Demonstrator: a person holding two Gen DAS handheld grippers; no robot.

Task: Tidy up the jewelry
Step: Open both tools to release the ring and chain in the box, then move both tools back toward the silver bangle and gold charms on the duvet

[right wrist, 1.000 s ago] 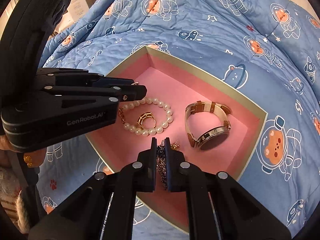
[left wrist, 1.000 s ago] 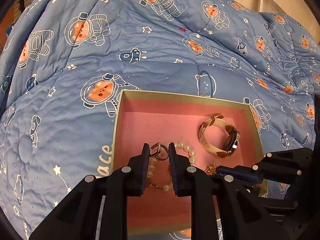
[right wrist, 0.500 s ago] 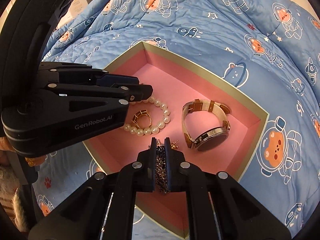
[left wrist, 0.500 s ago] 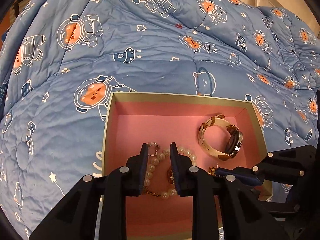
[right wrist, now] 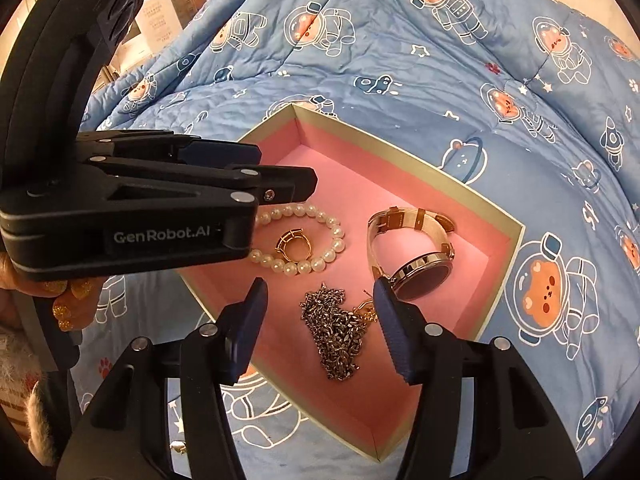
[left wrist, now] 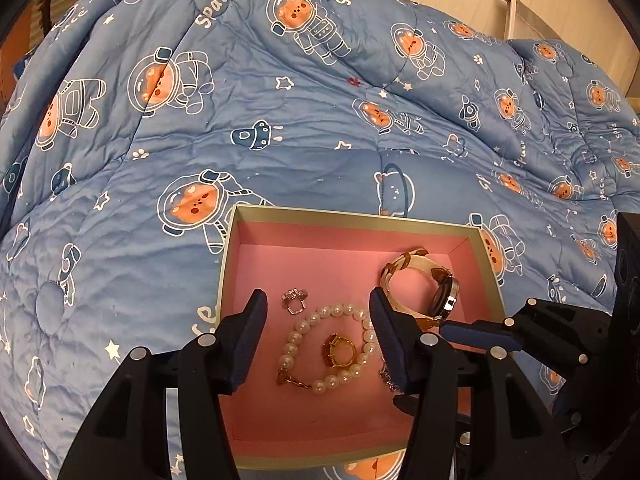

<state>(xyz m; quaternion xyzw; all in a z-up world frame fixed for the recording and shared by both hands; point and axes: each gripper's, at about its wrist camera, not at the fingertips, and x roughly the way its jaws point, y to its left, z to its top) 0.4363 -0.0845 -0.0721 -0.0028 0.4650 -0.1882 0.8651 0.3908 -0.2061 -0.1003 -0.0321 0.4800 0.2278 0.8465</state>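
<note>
Since the frames a second ago, both grippers have been opened: the silver ring that was pinched by the left gripper (left wrist: 318, 334) and the silver chain that was pinched by the right gripper (right wrist: 320, 326) have been let go. The small silver ring (left wrist: 295, 300) is now seen lying on the floor of the shallow pink-lined cardboard box (left wrist: 348, 216), just beyond the white pearl bracelet (left wrist: 328, 350), inside whose loop a gold ring (left wrist: 339, 356) is laid. The heaped silver chain necklace (right wrist: 338, 332) is seen on the pink floor between the widely spread right fingers, touching neither. A wristwatch with a cream and brown strap and dark dial (right wrist: 412, 248) is placed on its side toward the box's right end, near the chain. The left gripper's fingers are likewise held wide apart above the bracelet, with nothing between them. The box is rested on a blue quilt printed with astronaut bears (left wrist: 280, 132).
</note>
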